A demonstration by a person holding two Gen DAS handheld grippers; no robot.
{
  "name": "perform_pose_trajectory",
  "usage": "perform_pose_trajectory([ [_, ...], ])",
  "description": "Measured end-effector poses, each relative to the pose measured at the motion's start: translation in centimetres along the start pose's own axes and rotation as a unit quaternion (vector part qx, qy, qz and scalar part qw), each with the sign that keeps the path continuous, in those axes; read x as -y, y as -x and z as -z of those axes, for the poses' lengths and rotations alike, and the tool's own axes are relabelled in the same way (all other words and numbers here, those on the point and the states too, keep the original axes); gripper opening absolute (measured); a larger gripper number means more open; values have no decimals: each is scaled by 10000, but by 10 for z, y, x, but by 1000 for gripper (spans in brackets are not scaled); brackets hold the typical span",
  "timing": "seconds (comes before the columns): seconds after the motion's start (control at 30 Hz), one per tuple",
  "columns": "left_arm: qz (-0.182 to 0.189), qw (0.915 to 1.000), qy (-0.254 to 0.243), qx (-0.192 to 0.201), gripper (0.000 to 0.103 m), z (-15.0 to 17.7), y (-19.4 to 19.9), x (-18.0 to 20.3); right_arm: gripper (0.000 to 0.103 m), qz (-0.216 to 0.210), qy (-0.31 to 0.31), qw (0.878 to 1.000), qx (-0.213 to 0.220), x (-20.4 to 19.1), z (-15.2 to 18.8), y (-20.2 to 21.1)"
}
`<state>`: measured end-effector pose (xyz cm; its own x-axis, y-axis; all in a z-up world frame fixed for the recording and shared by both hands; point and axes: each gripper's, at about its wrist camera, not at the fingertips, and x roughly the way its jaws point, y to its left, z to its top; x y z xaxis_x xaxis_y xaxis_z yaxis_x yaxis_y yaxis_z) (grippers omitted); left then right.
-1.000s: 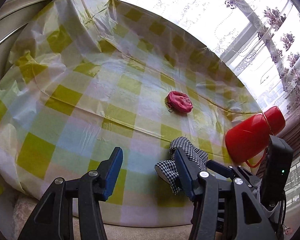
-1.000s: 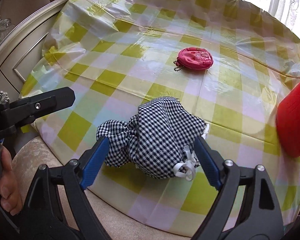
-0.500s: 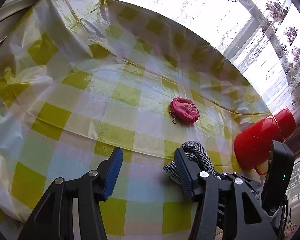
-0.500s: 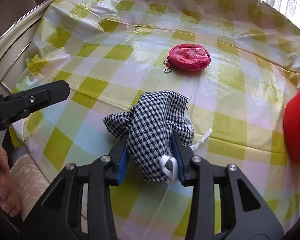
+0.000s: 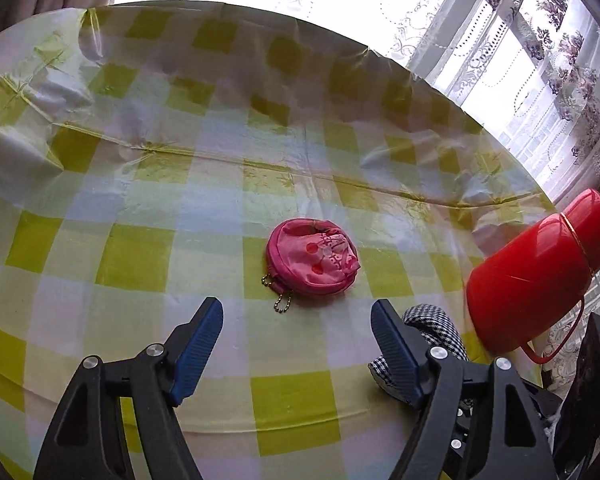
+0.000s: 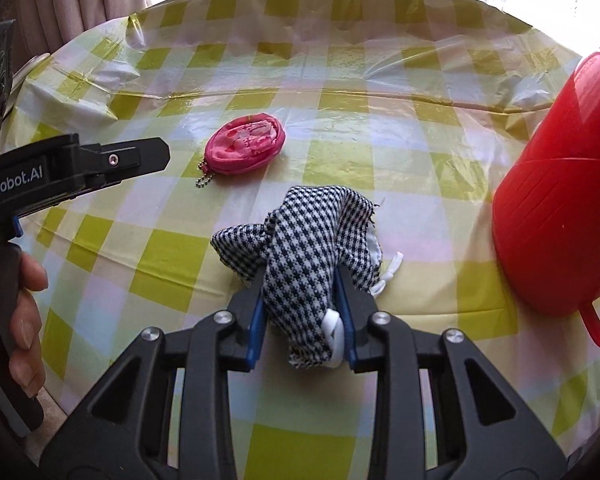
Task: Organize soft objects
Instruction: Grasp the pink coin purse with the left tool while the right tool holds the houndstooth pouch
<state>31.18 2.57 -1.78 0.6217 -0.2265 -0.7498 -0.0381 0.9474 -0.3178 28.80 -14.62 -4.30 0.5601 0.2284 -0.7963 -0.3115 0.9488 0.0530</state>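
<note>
A black-and-white houndstooth cloth pouch (image 6: 304,252) with a white drawstring is pinched in my right gripper (image 6: 302,300), which is shut on it above the table. Part of the pouch shows behind my left gripper's right finger (image 5: 436,328). A round pink coin purse (image 5: 313,256) with a bead chain lies on the checked tablecloth, just ahead of my open, empty left gripper (image 5: 296,328). The purse also shows in the right wrist view (image 6: 245,145), beyond the pouch and to its left.
A red plastic jug (image 6: 560,208) with a handle stands at the right, close to the pouch; it shows in the left wrist view too (image 5: 540,272). The round table (image 5: 140,184) has a yellow-checked plastic cover. Lace curtains hang behind.
My right gripper has closed on the houndstooth pouch and lifted it forward. My left gripper has moved forward toward the pink purse, still open.
</note>
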Motion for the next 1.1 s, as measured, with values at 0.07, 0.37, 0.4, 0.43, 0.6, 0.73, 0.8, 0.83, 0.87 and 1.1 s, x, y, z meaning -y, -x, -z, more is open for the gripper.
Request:
perform_pose_trajectory([
  [0.07,-63,9998,-174,-70,80,-9,-15,9,34,70,-79,9999,23,8,0,0],
  [0.37,-433,9954,-729,-450,84,-25,-68,26,34,162,-358,9992,89,37,2,5],
  [0.4,-433,9947,-799,-482,84,-25,-71,28,34,169,-380,9991,92,39,3,6],
  [0.43,-456,9938,-868,-516,84,-26,-74,29,34,180,-401,9990,96,42,3,6],
  [0.6,-615,9901,-1135,-553,82,-28,-85,34,34,228,-459,9986,92,53,8,11],
  [0.73,-659,9888,-1212,-562,76,-27,-85,38,34,282,-511,9983,82,60,11,15],
  [0.8,-594,9890,-1228,-576,76,-24,-83,40,34,300,-536,9981,79,62,13,17],
  [0.83,-567,9892,-1227,-569,76,-22,-81,41,34,318,-537,9980,82,63,14,18],
  [0.87,-548,9894,-1222,-557,76,-21,-78,43,34,334,-538,9980,83,63,16,20],
  [1.1,-317,9921,-1124,-461,75,-3,-48,56,34,383,-576,9975,118,69,24,35],
])
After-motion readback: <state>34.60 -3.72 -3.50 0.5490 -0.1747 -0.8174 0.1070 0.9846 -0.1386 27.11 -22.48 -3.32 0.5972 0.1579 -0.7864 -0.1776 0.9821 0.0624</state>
